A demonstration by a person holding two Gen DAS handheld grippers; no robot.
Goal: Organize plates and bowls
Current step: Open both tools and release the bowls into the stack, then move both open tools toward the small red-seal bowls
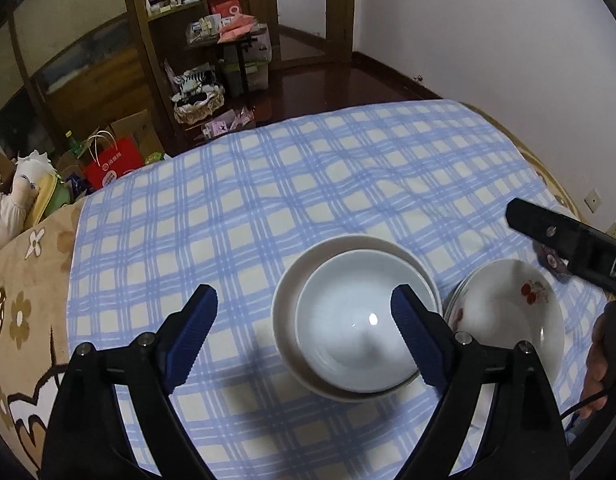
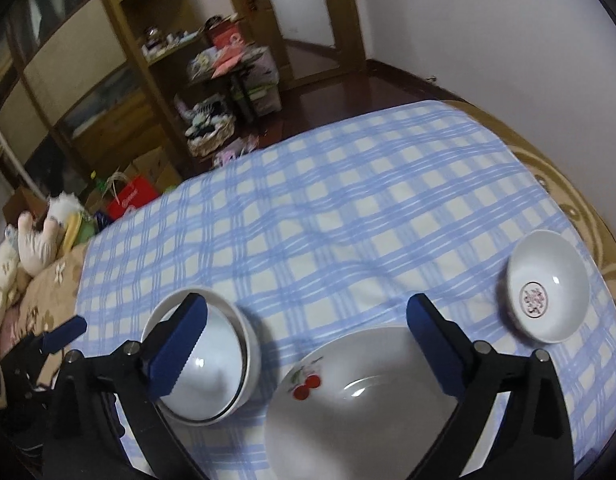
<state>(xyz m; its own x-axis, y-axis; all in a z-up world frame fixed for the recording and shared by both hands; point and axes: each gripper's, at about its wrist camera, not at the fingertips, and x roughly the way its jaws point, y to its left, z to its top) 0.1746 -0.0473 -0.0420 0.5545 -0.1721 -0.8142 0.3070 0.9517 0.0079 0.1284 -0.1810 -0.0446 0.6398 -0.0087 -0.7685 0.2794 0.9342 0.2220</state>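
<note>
Left wrist view: the nested white bowls [image 1: 354, 320] sat on the checked cloth [image 1: 268, 184], right beside the cherry plates [image 1: 508, 312]. Risk as I saw it: the stack looked off-centre, so a careless bump from a finger could've tipped it or knocked it into the plates. The left gripper [image 1: 304, 334] was spread wide and empty, hovering over the bowls, right finger overlapping the rim in the picture, contact unclear.

Right wrist view: the right gripper [image 2: 308, 346] gaped fully, holding nothing, above the cherry plate. A small dish [image 2: 548, 286] sat well apart near the cloth's edge, where a clumsy nudge could've sent it off.
</note>
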